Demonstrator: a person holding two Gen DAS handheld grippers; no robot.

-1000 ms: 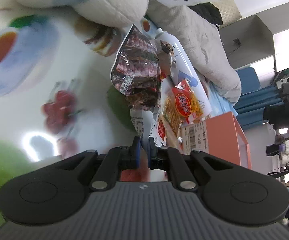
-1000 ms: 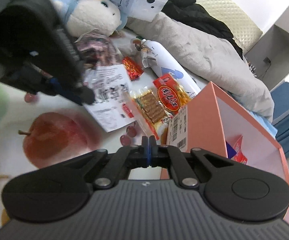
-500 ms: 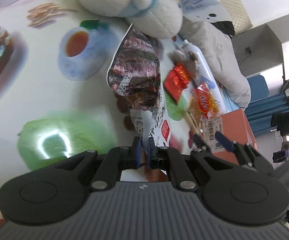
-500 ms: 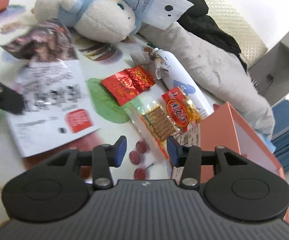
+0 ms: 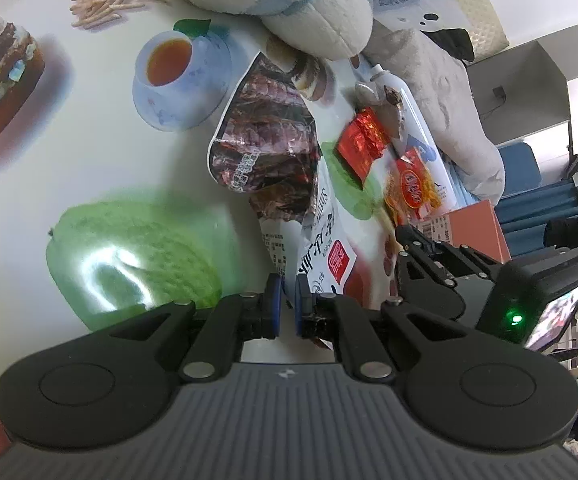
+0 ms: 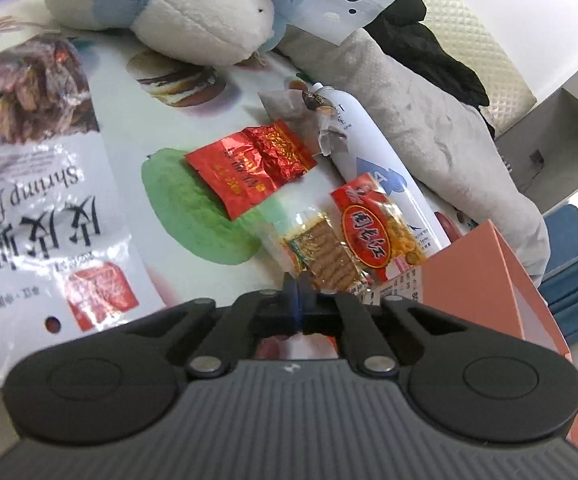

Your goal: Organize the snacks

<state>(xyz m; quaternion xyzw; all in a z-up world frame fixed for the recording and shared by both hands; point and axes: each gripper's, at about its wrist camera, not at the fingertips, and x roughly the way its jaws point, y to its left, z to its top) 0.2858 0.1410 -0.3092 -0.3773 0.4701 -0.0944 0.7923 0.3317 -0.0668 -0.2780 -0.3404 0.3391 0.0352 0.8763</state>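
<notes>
The left gripper (image 5: 286, 304) pinched the glossy white shrimp-snack bag (image 5: 313, 236); the right gripper (image 6: 297, 300) stood closed at a clear cracker packet (image 6: 321, 258). Beyond lay crinkled red foil (image 6: 251, 166), then a plush toy (image 6: 177, 12)

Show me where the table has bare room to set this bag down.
Bare: the tablecloth left of the shrimp bag, beside the plush toy. Crowded: between the bag and the orange box, with the red packet, cracker pack and white tube.
</notes>
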